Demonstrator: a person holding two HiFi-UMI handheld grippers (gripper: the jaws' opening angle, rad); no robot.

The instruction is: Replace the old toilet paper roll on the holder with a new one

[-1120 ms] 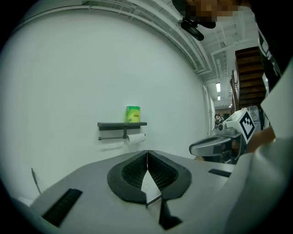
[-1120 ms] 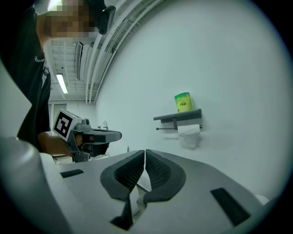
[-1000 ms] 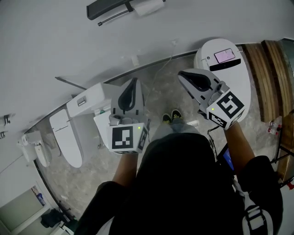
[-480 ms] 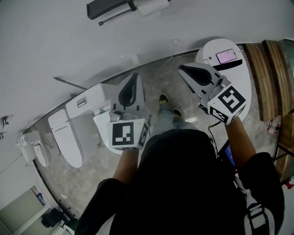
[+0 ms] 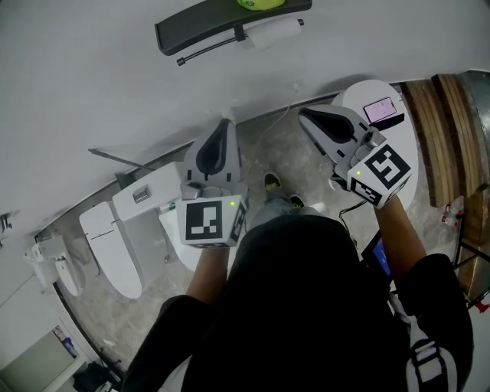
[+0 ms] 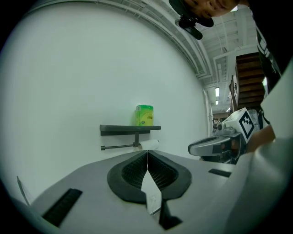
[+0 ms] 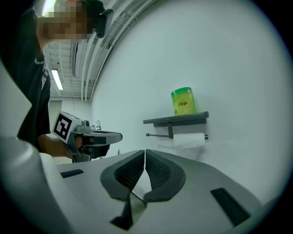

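A dark wall shelf (image 5: 230, 23) carries a white toilet paper roll (image 5: 274, 32) on the bar beneath it and a green container (image 5: 260, 3) on top. In the left gripper view the roll (image 6: 150, 144) hangs under the shelf (image 6: 130, 129), straight ahead and some way off. The right gripper view shows the roll (image 7: 188, 140) slightly to the right. My left gripper (image 5: 223, 126) and right gripper (image 5: 304, 115) both point at the wall below the shelf, well short of it. Both are shut with nothing between the jaws.
A white toilet (image 5: 115, 237) stands against the wall at the left. To the right is a round white table (image 5: 398, 164) with a phone (image 5: 380, 109) on it, and wooden steps (image 5: 448, 130) beyond. A cable runs down the wall to the floor.
Both grippers have moved forward toward the wall, side by side. The shelf and roll have come further into the head view. The jaws stay shut.
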